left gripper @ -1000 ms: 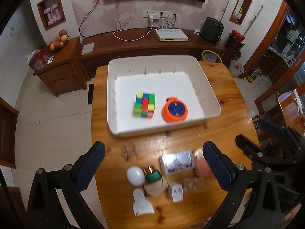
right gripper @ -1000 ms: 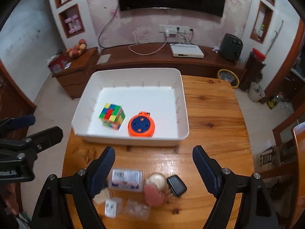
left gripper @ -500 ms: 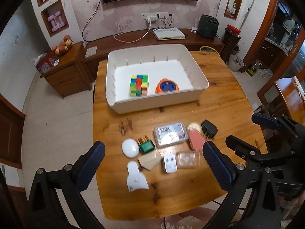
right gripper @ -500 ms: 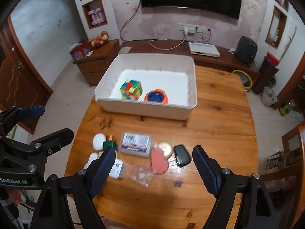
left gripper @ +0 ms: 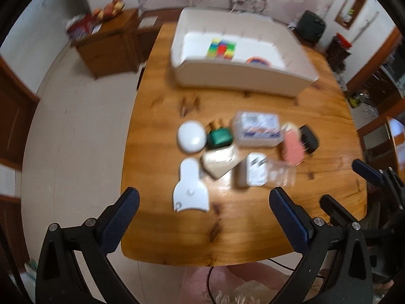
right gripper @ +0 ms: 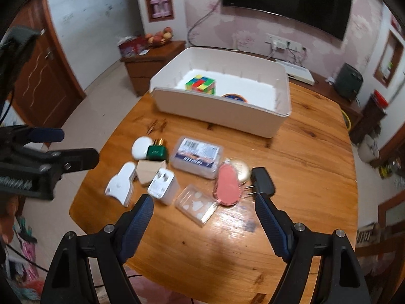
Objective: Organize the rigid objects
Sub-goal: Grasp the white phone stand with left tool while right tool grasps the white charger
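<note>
A white bin (right gripper: 222, 111) at the table's far side holds a coloured cube (right gripper: 201, 84) and an orange disc (right gripper: 234, 97). Several small items lie in a cluster nearer me: a white charger (right gripper: 162, 183), a clear labelled box (right gripper: 196, 157), a pink oval piece (right gripper: 226, 185), a black adapter (right gripper: 262, 181), a clear flat case (right gripper: 196, 204), a white scraper (left gripper: 189, 190), a white dome (left gripper: 191, 137) and a green block (left gripper: 219, 138). My left gripper (left gripper: 202, 215) is open and empty above the near edge. My right gripper (right gripper: 203, 221) is open and empty just short of the cluster.
The round wooden table (right gripper: 303, 167) drops off close below both grippers. A low wooden cabinet (right gripper: 152, 60) with fruit stands beyond the table at left. A TV (right gripper: 283, 0) hangs on the far wall. A chair (left gripper: 389, 136) stands at right.
Both grippers have pulled back from the bin and come lower toward the near edge of the table. The cluster of small items now fills the middle of both views. Both stay open.
</note>
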`<state>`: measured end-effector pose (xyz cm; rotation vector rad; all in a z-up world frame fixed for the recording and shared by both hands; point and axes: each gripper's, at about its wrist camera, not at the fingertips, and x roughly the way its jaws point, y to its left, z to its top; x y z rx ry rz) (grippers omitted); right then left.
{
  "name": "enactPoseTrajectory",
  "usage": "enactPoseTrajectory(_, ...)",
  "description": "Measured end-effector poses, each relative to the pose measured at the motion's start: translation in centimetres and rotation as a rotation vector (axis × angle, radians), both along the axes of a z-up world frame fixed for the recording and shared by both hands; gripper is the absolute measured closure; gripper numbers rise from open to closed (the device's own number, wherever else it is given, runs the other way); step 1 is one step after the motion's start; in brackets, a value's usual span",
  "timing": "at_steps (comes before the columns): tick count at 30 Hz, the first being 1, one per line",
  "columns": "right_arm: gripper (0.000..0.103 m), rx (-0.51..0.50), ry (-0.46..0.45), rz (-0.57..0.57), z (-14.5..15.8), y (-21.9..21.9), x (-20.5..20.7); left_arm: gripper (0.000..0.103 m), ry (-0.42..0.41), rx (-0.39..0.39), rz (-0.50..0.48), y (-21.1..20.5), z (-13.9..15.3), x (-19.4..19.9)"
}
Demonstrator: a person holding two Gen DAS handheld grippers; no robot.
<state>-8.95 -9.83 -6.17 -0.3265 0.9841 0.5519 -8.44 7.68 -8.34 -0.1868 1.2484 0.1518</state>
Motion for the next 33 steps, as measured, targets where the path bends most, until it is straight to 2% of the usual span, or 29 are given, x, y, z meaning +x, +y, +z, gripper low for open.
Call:
enactPoseTrajectory(3,0.025,0.008,0.027,0.023,-1.6,0.6,-0.6,0.001,0.054,0.000,0.022,0.4,-2.5,-0.3)
enactPoseTrajectory(7,0.027,0.008,0.072,0.029,-3.5,1.3,-0.8,0.001,0.113,0.010,0.038,0.8,-5.5,-0.3)
enactPoseTrajectory(16,0.027,-0.020,0.091,0.070,-6.0,3.9,-1.1,0.002,0.167,-0.019,0.085,1.6,-10.1,0.0)
enactPoseTrajectory(21,0.031,-0.030,0.103,0.091,-7.0,4.8,-1.1,0.016,0.198,-0.025,0.105,2.1,-11.7,-0.1)
enactPoseTrajectory(24,0.031,-0.033,0.111,0.088,-7.7,5.1,-0.9,0.017,0.200,-0.035,0.106,2.2,-12.3,-0.5)
enactPoseTrajectory(29,0.031,-0.030,0.118,0.081,-8.5,5.5,-0.8,0.021,0.181,-0.001,0.074,1.6,-12.3,-0.7)
enactPoseTrajectory(32,0.031,-0.032,0.115,0.083,-8.9,5.8,-0.9,0.044,0.155,0.008,0.047,1.2,-11.5,-0.4)
enactPoseTrajectory(33,0.031,-0.034,0.110,0.084,-9.0,6.0,-0.9,0.044,0.156,0.007,0.043,1.3,-11.4,-0.2)
